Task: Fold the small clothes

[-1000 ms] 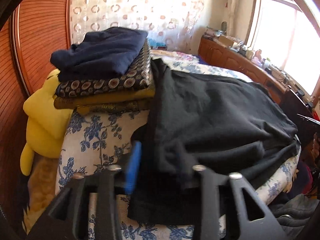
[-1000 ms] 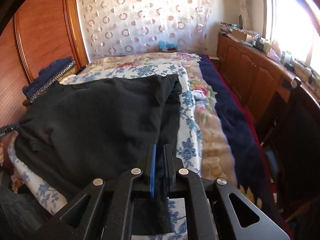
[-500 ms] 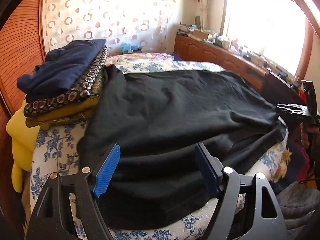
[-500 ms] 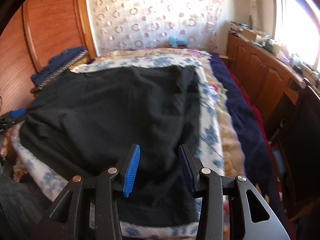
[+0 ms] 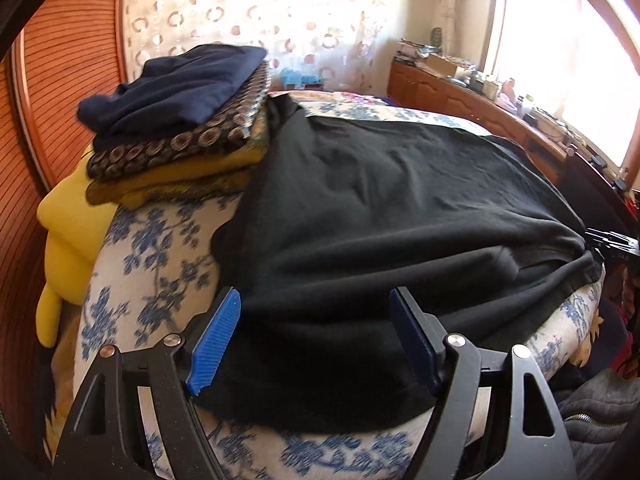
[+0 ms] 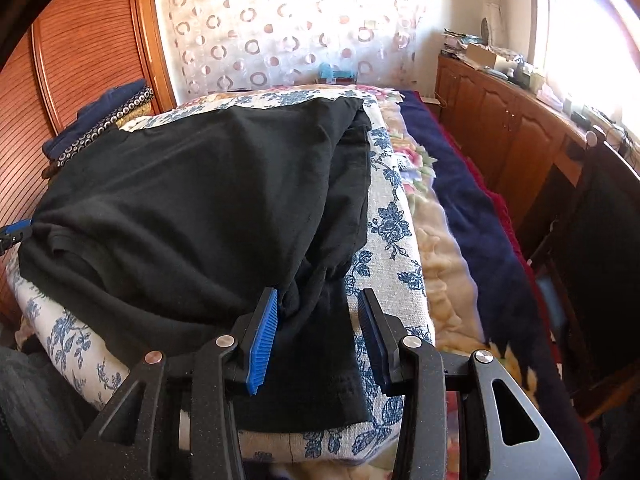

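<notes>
Since a second ago both your claws let go of the black garment (image 5: 380, 200). Left claw (image 5: 316, 340) wide, right claw (image 6: 316, 336) narrower, neither holding anything. Garment lies spread on the bed (image 6: 396, 240), flat for folding, beside the folded stack (image 5: 176, 120).
</notes>
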The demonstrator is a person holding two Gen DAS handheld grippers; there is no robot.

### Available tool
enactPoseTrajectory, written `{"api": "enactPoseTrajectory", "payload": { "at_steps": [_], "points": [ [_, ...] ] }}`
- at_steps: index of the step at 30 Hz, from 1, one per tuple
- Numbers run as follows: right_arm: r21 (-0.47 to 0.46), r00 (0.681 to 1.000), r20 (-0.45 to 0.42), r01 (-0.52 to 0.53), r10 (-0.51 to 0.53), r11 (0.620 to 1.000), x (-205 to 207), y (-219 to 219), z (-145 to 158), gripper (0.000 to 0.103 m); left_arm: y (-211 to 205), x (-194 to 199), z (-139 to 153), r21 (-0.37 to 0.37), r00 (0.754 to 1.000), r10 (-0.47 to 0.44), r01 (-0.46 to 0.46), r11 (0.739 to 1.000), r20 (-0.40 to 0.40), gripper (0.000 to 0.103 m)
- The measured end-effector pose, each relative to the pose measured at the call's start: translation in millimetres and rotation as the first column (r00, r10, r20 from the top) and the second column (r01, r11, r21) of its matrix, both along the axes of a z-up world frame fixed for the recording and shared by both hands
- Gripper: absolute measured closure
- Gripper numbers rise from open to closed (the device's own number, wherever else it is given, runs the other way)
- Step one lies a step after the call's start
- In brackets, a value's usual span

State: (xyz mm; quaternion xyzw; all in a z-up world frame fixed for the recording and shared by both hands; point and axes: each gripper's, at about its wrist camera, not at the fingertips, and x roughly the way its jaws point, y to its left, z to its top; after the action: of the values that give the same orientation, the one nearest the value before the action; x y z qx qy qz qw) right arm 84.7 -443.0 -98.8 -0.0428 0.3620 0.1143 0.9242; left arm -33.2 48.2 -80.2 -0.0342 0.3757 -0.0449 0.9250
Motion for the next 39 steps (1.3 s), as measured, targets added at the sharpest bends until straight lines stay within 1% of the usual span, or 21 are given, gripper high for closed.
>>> {"api": "enactPoseTrajectory", "payload": {
  "at_steps": [2, 6, 11, 13, 14, 15, 18, 21, 22, 25, 26, 28, 29, 30, 31, 32, 34, 35, 36, 37, 39],
  "points": [
    [0.008, 1.000, 0.016, -0.003, 0.002, 1.000, -14, 3, 10, 0.061, 4, -3, -2, -0.003, 1.000, 0.011, -0.011, 1.000, -0.007, 0.026],
    [0.023, 0.997, 0.061, -0.049, 0.048, 0.999, -19, 19, 26, 0.061, 9, -8, -1, 0.001, 1.000, 0.031, -0.031, 1.000, 0.001, 0.026],
    [0.022, 0.980, 0.079, -0.187, 0.185, 0.982, -26, 65, 34, 0.061, -13, -10, 16, -0.014, 0.997, -0.050, 0.051, 0.999, 0.057, 0.026],
    [0.035, 0.967, 0.071, -0.247, 0.244, 0.968, -27, 85, 32, 0.061, -30, -8, 22, -0.028, 0.990, -0.118, 0.120, 0.992, 0.074, 0.030],
    [0.043, 0.960, 0.064, -0.275, 0.272, 0.961, -27, 94, 30, 0.061, -39, -6, 24, -0.034, 0.985, -0.156, 0.158, 0.987, 0.074, 0.037],
    [0.049, 0.952, 0.053, -0.303, 0.301, 0.952, -27, 103, 27, 0.065, -46, -5, 25, -0.041, 0.979, -0.188, 0.191, 0.981, 0.073, 0.044],
    [0.044, 0.927, 0.020, -0.374, 0.374, 0.926, -26, 127, 17, 0.068, -78, 8, 22, -0.059, 0.948, -0.315, 0.317, 0.947, 0.041, 0.054],
    [0.024, 0.913, -0.012, -0.408, 0.409, 0.913, -20, 142, 6, 0.068, -106, 21, 13, -0.040, 0.921, -0.389, 0.388, 0.921, -0.017, 0.055],
    [0.018, 0.911, -0.020, -0.412, 0.413, 0.911, -18, 145, 4, 0.068, -117, 27, 7, -0.013, 0.913, -0.406, 0.405, 0.914, -0.046, 0.055],
    [-0.017, 0.915, -0.037, -0.403, 0.402, 0.915, -11, 151, -2, 0.068, -132, 35, -3, 0.058, 0.912, -0.400, 0.406, 0.912, -0.084, 0.055],
    [-0.032, 0.919, -0.037, -0.393, 0.392, 0.919, -10, 152, -4, 0.068, -134, 36, -3, 0.067, 0.913, -0.400, 0.405, 0.912, -0.077, 0.055],
    [-0.054, 0.924, -0.036, -0.382, 0.381, 0.922, -6, 157, -5, 0.068, -133, 39, -3, 0.057, 0.912, -0.402, 0.407, 0.912, -0.076, 0.055],
    [-0.062, 0.924, -0.031, -0.382, 0.381, 0.922, -7, 158, -5, 0.068, -131, 39, -3, 0.048, 0.912, -0.403, 0.406, 0.912, -0.073, 0.059],
    [-0.074, 0.925, -0.030, -0.379, 0.378, 0.922, -7, 161, -4, 0.068, -129, 40, -4, 0.052, 0.916, -0.395, 0.398, 0.916, -0.071, 0.073],
    [-0.088, 0.927, -0.028, -0.375, 0.374, 0.923, -7, 163, -5, 0.068, -128, 42, -4, 0.070, 0.922, -0.381, 0.385, 0.920, -0.067, 0.080],
    [-0.105, 0.929, -0.026, -0.371, 0.370, 0.923, -7, 165, -6, 0.068, -126, 40, -4, 0.071, 0.925, -0.374, 0.378, 0.923, -0.065, 0.090],
    [-0.141, 0.928, -0.021, -0.371, 0.372, 0.918, -10, 167, -10, 0.068, -121, 37, 0, 0.037, 0.923, -0.380, 0.382, 0.923, -0.057, 0.093],
    [-0.151, 0.926, -0.018, -0.374, 0.376, 0.915, -12, 165, -9, 0.070, -121, 34, 2, 0.038, 0.922, -0.385, 0.387, 0.921, -0.049, 0.093],
    [-0.161, 0.927, -0.019, -0.372, 0.374, 0.914, -12, 166, -9, 0.082, -122, 31, 4, 0.047, 0.922, -0.386, 0.387, 0.921, -0.038, 0.094],
    [-0.183, 0.932, -0.015, -0.360, 0.363, 0.915, -12, 168, -9, 0.090, -122, 27, 7, 0.047, 0.919, -0.393, 0.394, 0.918, -0.033, 0.094],
    [-0.148, 0.929, -0.023, -0.370, 0.371, 0.917, -13, 166, -5, 0.102, -122, 20, 11, 0.035, 0.913, -0.408, 0.408, 0.912, -0.022, 0.095]
  ]
}}
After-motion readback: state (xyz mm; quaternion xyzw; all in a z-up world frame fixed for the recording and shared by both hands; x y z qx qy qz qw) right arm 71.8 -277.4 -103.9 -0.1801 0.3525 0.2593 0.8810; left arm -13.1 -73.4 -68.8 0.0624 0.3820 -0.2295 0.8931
